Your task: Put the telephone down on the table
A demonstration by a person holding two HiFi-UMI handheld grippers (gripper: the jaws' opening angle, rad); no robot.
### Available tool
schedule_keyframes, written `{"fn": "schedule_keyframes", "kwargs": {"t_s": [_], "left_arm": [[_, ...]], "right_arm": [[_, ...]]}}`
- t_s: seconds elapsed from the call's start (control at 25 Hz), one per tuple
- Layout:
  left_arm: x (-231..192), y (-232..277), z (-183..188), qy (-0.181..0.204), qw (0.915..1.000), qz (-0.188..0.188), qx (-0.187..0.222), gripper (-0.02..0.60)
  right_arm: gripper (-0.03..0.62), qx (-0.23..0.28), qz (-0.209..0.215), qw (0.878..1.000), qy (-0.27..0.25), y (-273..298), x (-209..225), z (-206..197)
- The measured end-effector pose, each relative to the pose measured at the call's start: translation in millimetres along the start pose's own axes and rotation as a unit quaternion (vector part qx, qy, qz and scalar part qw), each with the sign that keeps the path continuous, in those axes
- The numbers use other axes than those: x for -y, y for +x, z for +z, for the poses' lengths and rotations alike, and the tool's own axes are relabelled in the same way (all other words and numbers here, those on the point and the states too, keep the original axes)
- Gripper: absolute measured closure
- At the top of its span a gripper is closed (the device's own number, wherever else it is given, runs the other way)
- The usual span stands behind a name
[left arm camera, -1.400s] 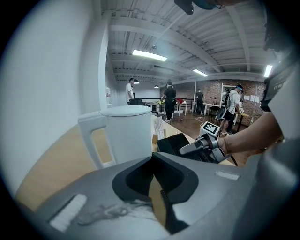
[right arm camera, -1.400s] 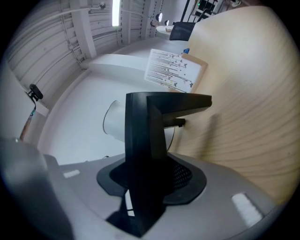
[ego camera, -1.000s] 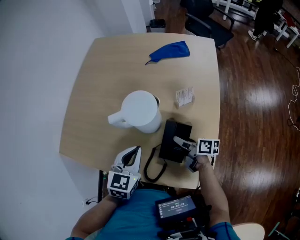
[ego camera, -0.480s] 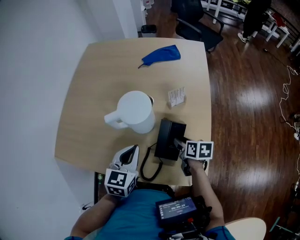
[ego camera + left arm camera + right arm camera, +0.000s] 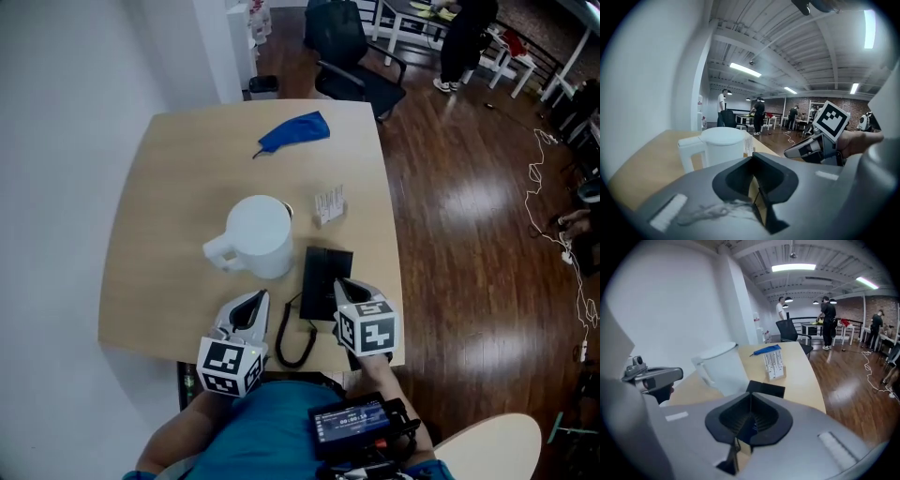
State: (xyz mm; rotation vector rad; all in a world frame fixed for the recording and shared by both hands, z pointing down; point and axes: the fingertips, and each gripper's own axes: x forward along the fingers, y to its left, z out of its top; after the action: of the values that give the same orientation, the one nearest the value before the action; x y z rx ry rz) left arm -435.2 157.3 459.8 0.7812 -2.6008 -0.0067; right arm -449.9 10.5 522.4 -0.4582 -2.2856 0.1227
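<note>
At the near edge of the surface (image 5: pixel 155 253) both grippers hang free, I think because the job looks done. Fingers of the left gripper (image 5: pixel 259 300) are closed on nothing. Fingers of the right gripper (image 5: pixel 343 287) have just closed, with nothing between them, above the telephone (image 5: pixel 324 274) without touching it. It lies flat on the surface, its cord (image 5: pixel 286 339) looped toward the person. Behind it stand a jug (image 5: pixel 255 234) and a card (image 5: pixel 328 204); farthest lies a blue cloth (image 5: pixel 295 131).
</note>
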Motion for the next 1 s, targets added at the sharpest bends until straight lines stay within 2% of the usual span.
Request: {"fn": "schedule_keyframes", "kwargs": {"t_s": [0.2, 0.36, 0.68, 0.88, 1.0], "left_arm": [[5, -27, 26, 0.019, 0.9987, -0.041, 0.026, 0.566], [9, -51, 29, 0.032, 0.9961, -0.073, 0.038, 0.566], [0, -118, 7, 0.025, 0.9918, -0.117, 0.044, 0.566], [13, -145, -19, 0.038, 0.9850, -0.163, 0.043, 0.566], [18, -152, -27, 0.036, 0.9825, -0.177, 0.044, 0.566]], "right_arm": [[0.600, 0.036, -0.030, 0.999, 0.009, -27, -36, 8], [0.600, 0.072, -0.070, 0.995, 0.012, -51, -60, 11], [0.600, 0.101, -0.131, 0.986, 0.026, -95, -124, -11], [0.600, 0.115, -0.145, 0.982, 0.033, -112, -161, -41], [0.600, 0.121, -0.160, 0.979, 0.021, -122, -173, -52]]}}
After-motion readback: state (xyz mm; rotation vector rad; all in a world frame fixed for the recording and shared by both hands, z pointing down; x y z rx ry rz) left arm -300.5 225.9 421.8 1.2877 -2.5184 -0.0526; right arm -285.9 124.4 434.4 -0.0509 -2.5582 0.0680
